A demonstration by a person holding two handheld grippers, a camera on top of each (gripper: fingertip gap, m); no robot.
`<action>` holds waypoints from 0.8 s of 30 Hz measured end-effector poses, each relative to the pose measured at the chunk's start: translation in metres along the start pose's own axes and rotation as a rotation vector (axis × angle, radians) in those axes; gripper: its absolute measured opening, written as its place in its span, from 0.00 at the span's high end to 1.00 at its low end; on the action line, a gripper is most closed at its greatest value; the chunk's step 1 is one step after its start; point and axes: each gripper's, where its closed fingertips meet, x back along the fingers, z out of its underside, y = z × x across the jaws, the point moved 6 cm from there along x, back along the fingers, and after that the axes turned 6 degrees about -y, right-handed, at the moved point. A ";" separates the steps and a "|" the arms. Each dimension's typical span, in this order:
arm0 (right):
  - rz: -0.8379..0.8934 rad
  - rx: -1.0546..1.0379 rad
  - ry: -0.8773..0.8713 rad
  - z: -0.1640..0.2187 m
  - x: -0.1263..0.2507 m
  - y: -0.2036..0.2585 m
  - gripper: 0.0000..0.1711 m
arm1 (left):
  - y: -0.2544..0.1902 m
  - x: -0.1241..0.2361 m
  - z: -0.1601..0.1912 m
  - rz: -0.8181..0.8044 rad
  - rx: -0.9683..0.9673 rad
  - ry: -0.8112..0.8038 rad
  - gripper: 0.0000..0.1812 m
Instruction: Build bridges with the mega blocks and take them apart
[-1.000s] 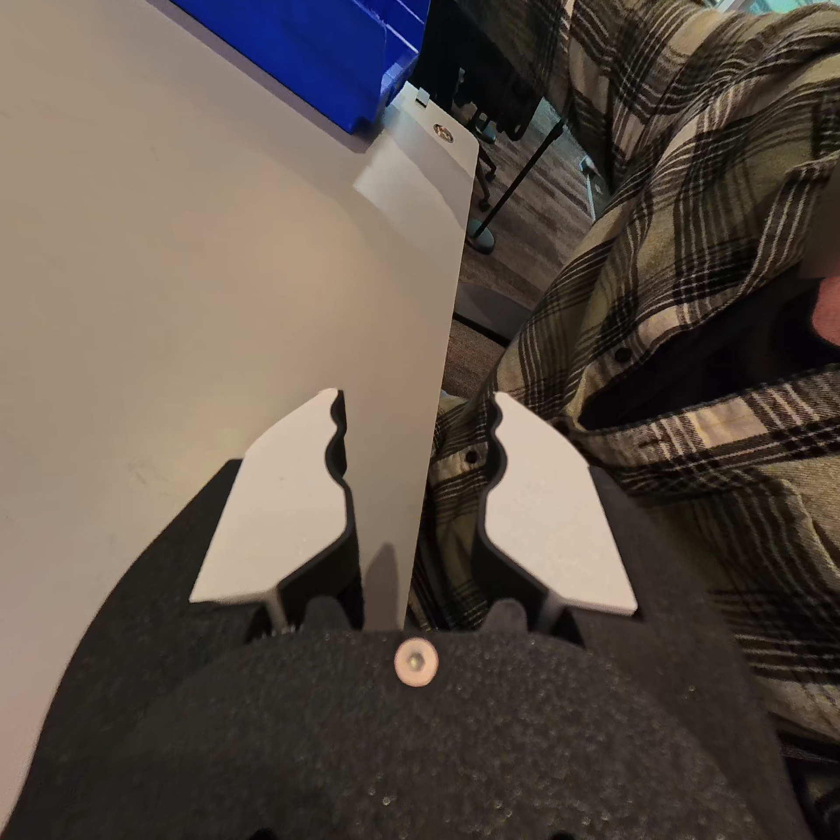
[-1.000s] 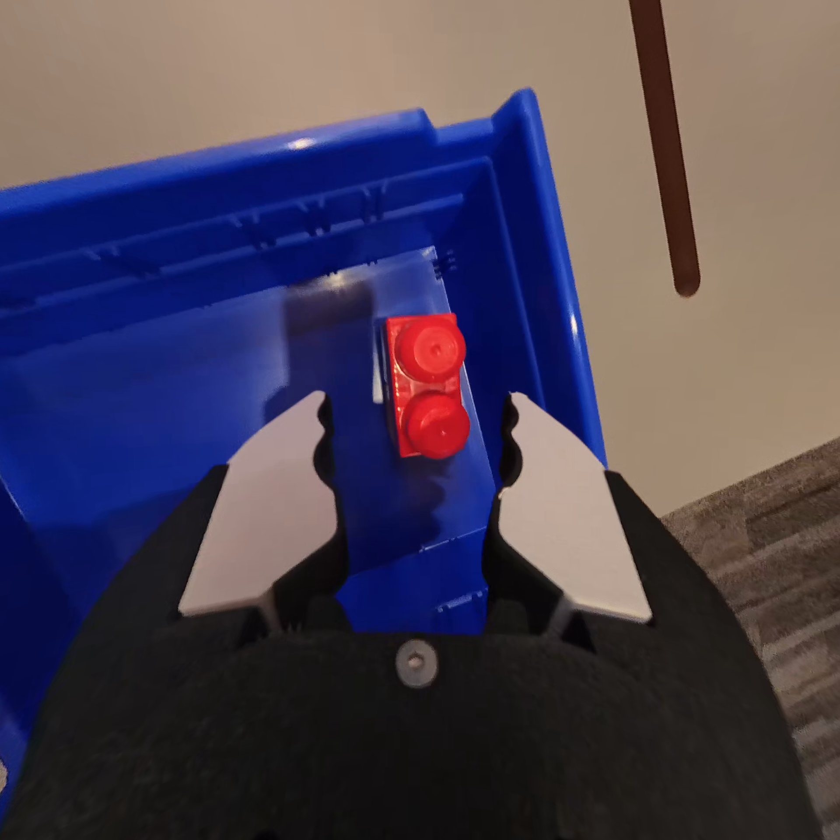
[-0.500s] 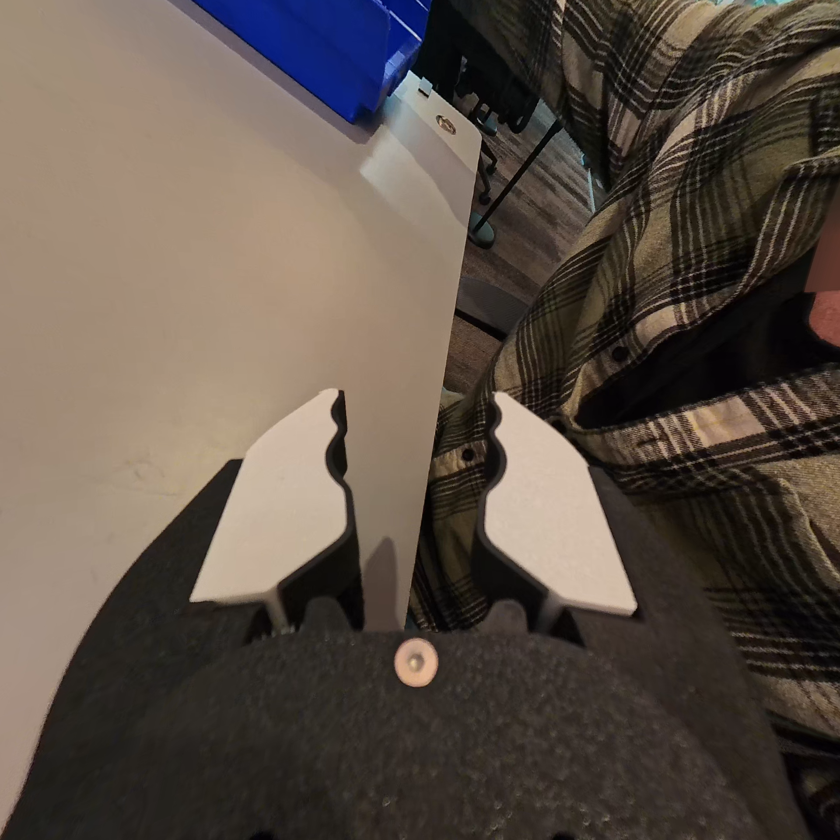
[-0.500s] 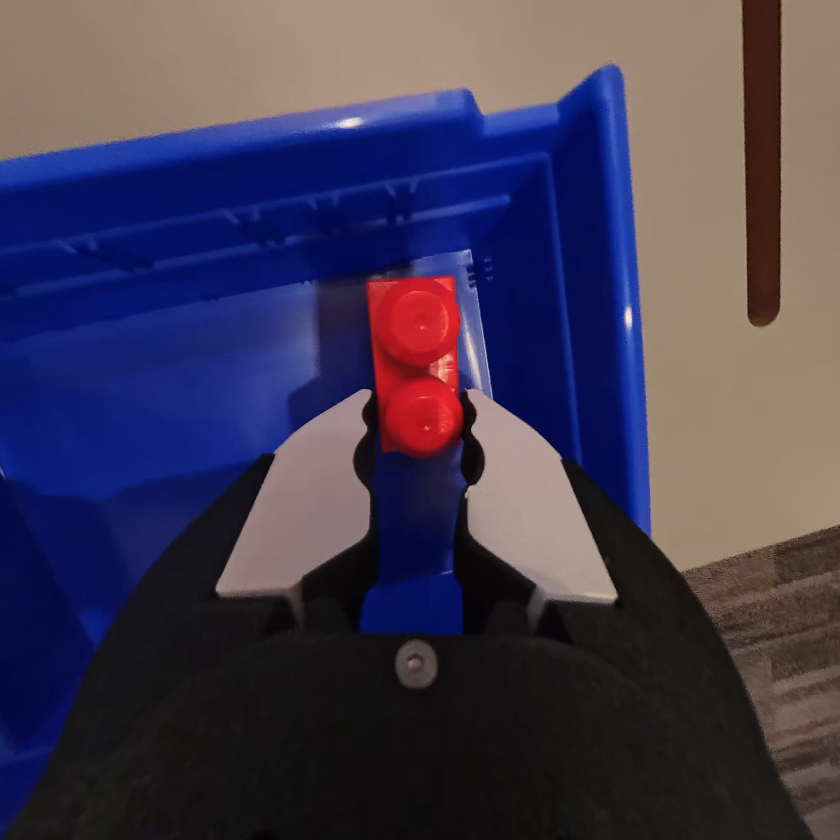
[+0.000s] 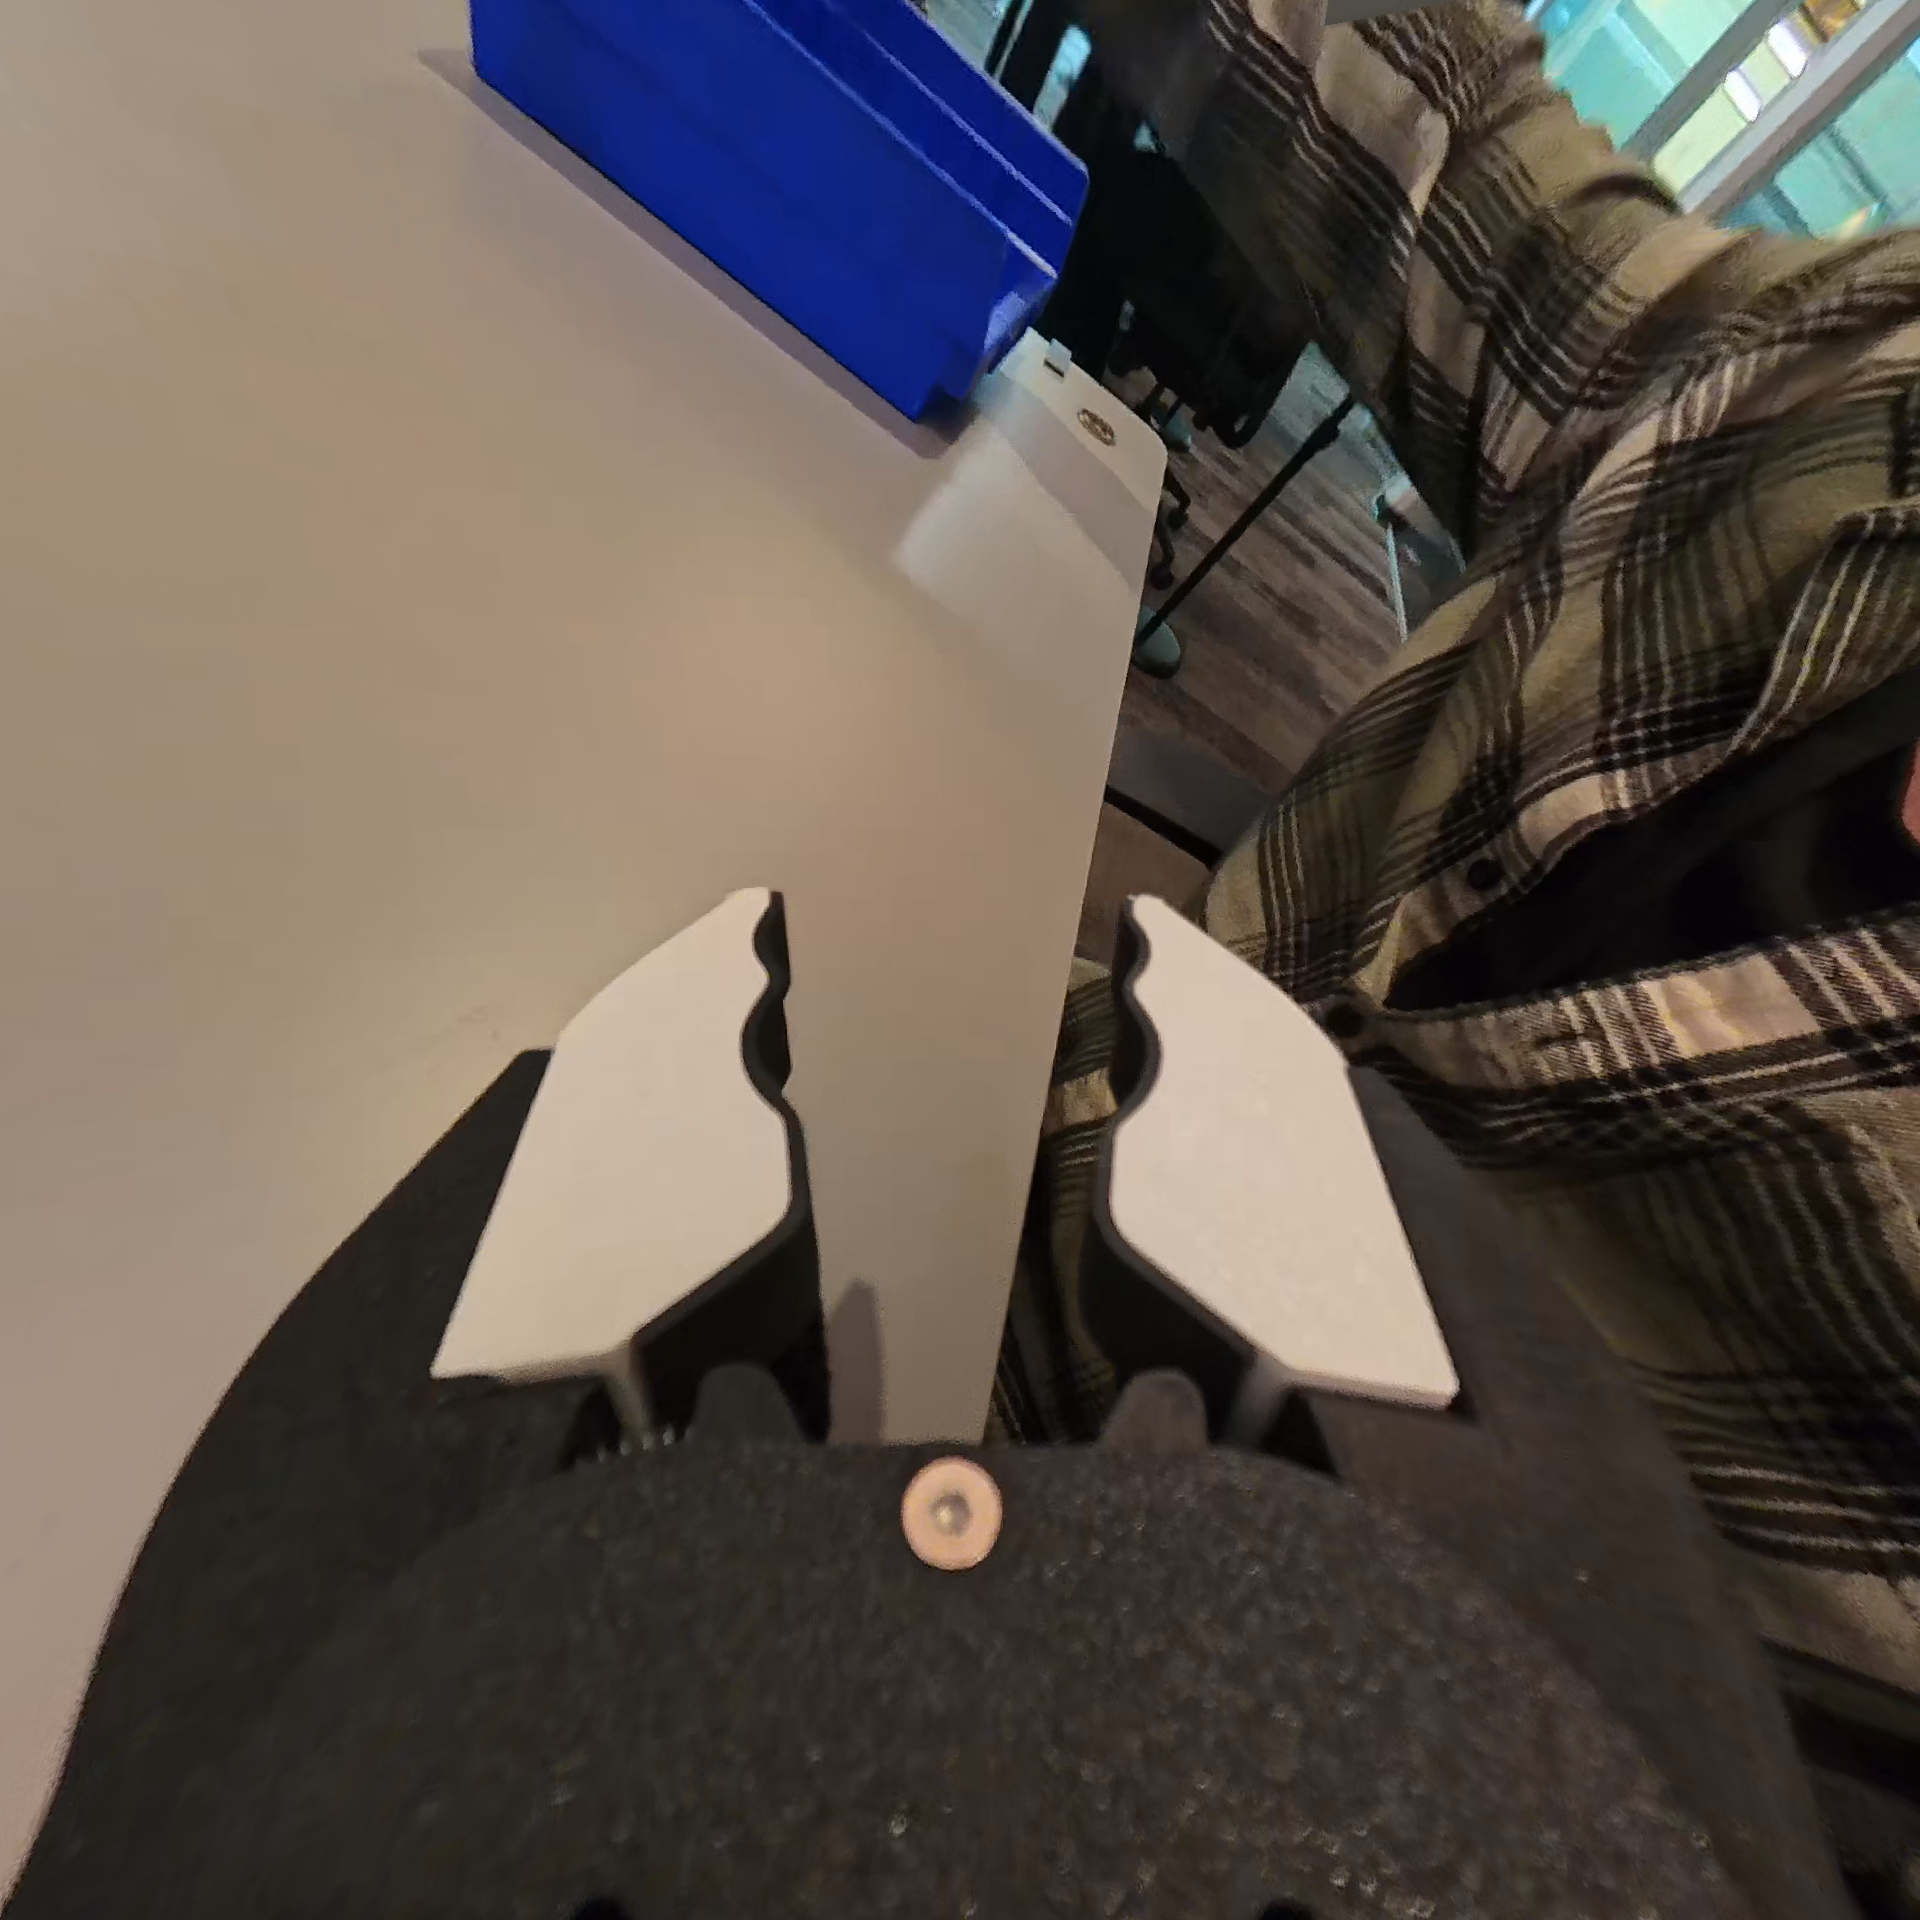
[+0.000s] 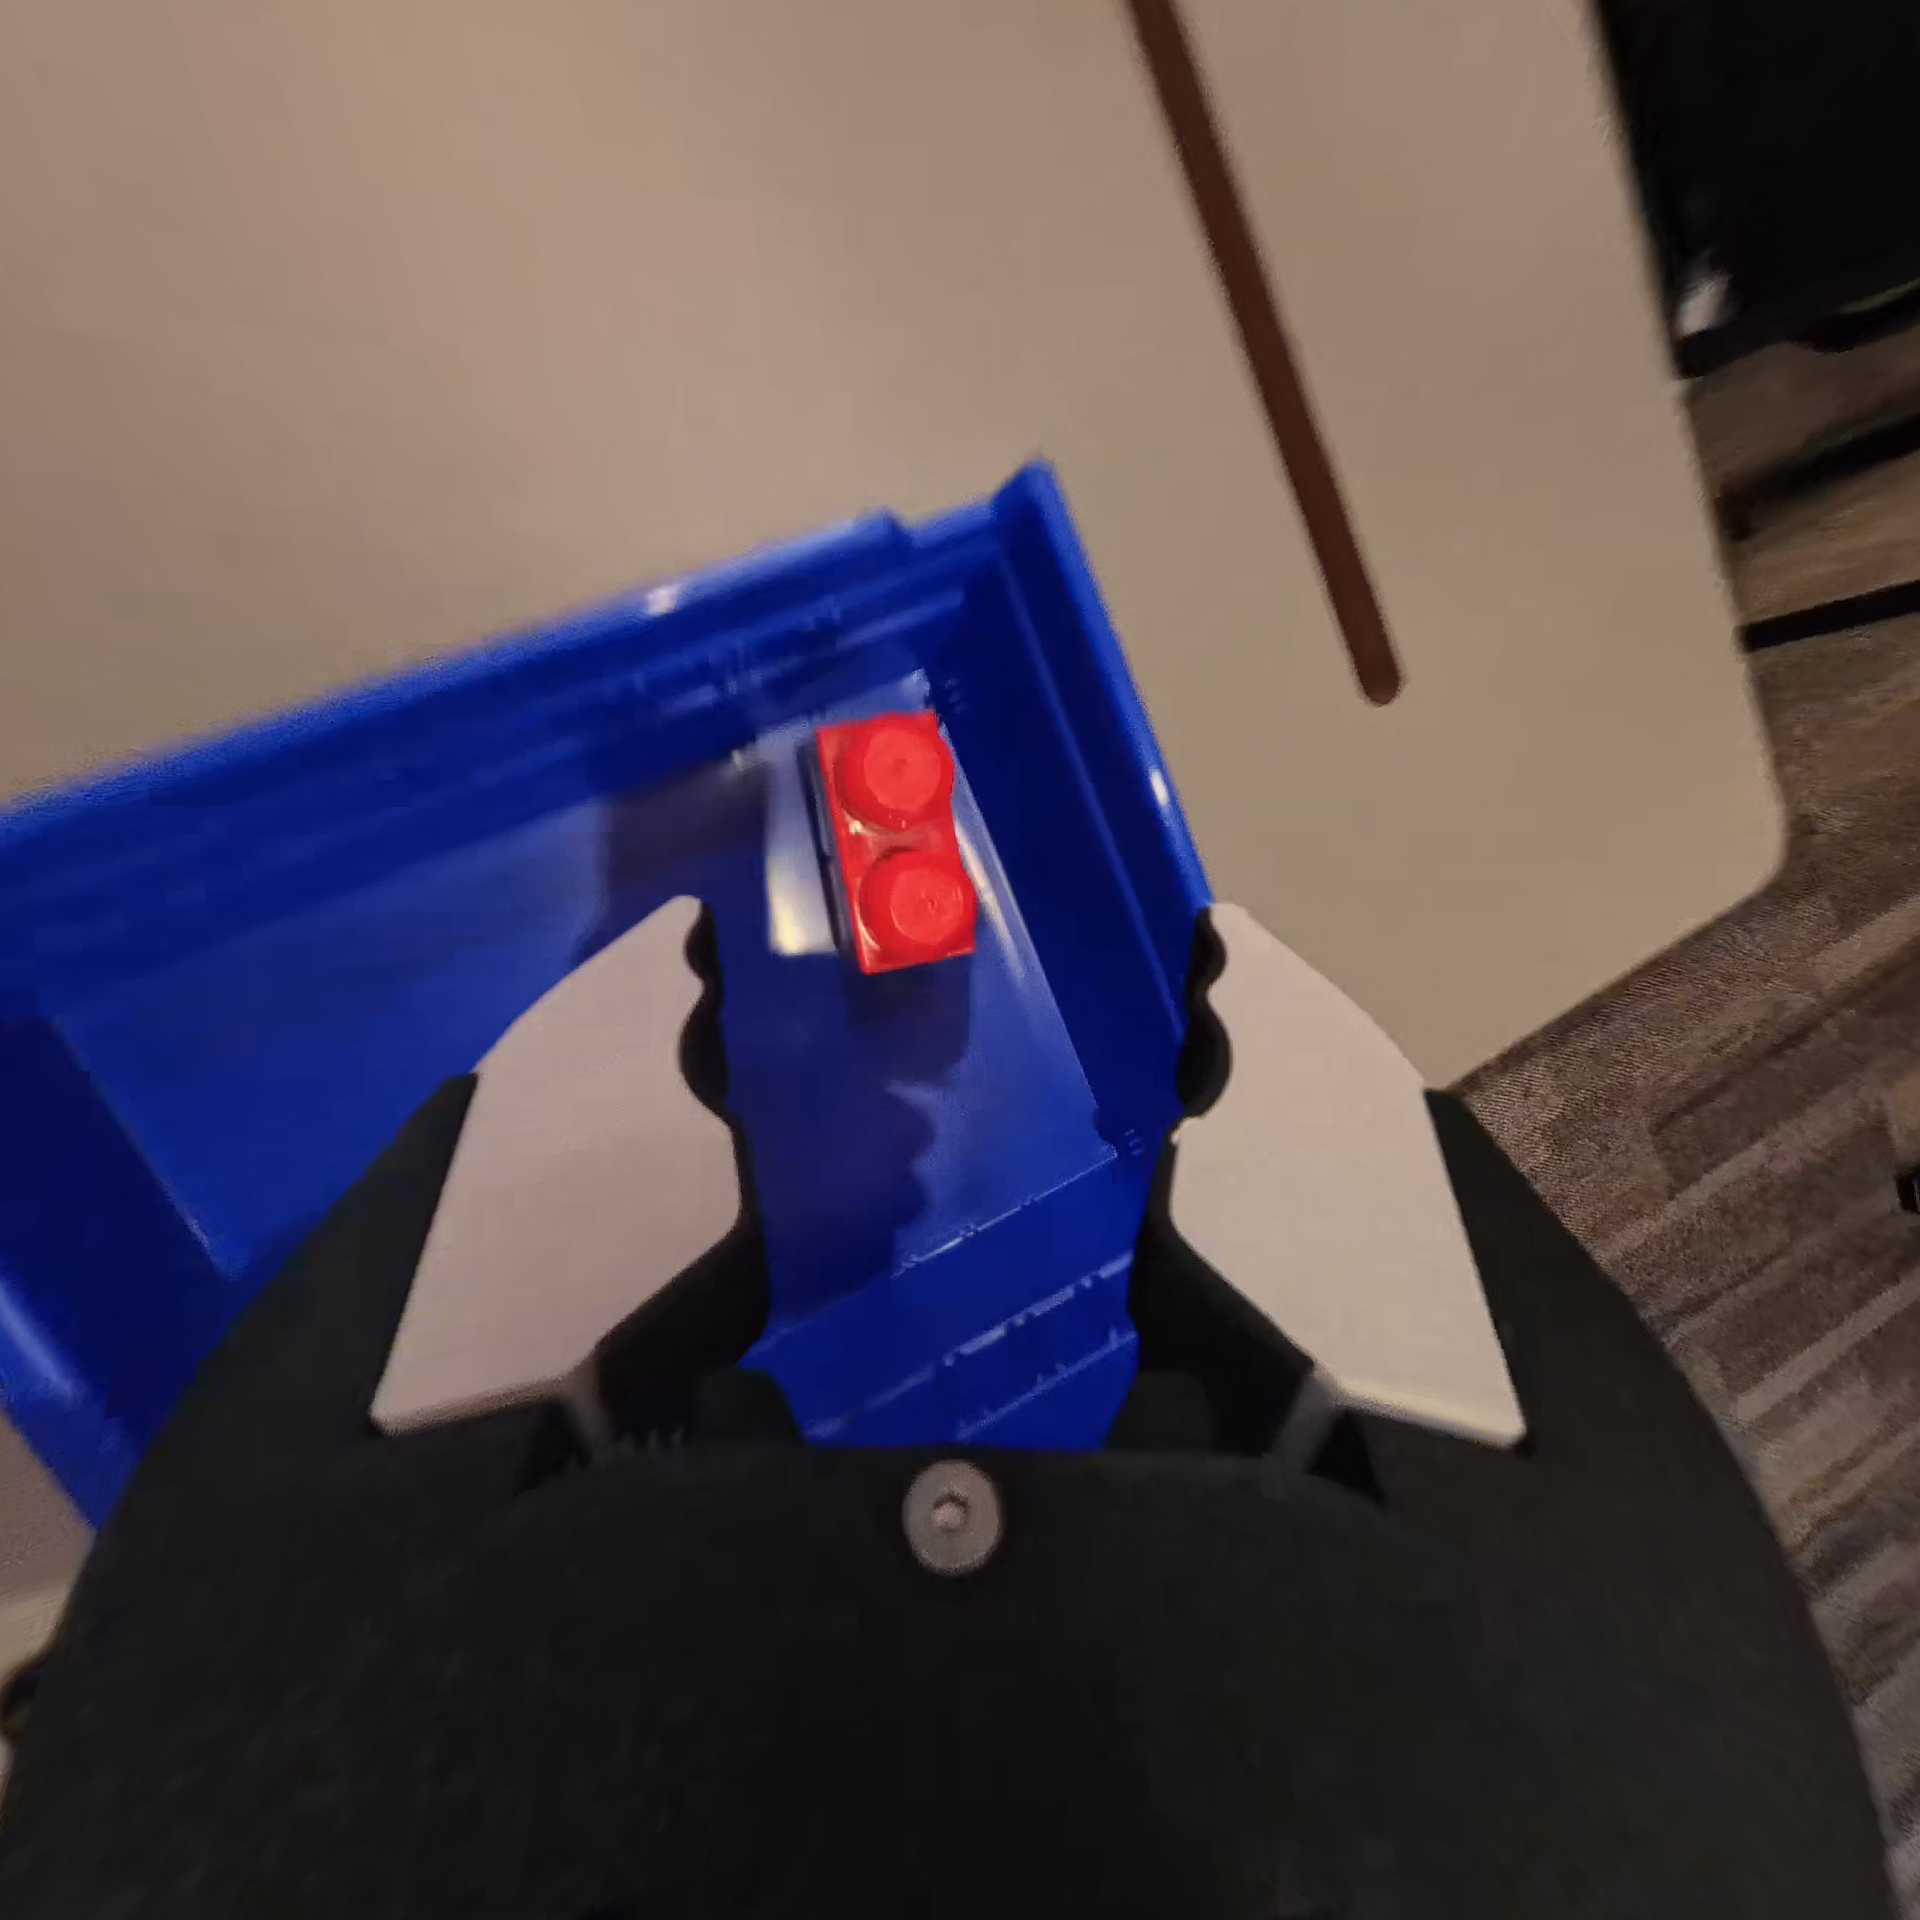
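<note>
A: Red two-stud block [image 6: 900,844] lies in the blue bin's [image 6: 416,748] far right corner, just ahead of the right gripper [image 6: 951,951], jaws spread wide, holding nothing!

B: Long axis runs roughly along the fingers. The left gripper [image 5: 951,951]?

A: Parted too, empty over the table [image 5: 416,623] edge, well away. No readable writing.
</note>
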 end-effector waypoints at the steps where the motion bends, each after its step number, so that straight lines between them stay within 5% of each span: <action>1: 0.037 -0.038 -0.037 -0.010 0.013 0.004 0.47 | 0.002 0.005 -0.001 -0.007 0.006 -0.018 0.67; 7: 0.199 -0.249 -0.227 -0.063 0.075 0.055 0.36 | 0.019 0.049 -0.015 -0.156 -0.029 -0.140 0.63; 12: 0.285 -0.315 -0.411 -0.090 0.091 0.116 0.31 | 0.029 0.092 -0.027 -0.282 -0.053 -0.245 0.60; 24: 0.253 -0.396 -0.568 -0.089 0.037 0.239 0.22 | 0.063 0.201 -0.044 -0.720 -0.118 -0.397 0.40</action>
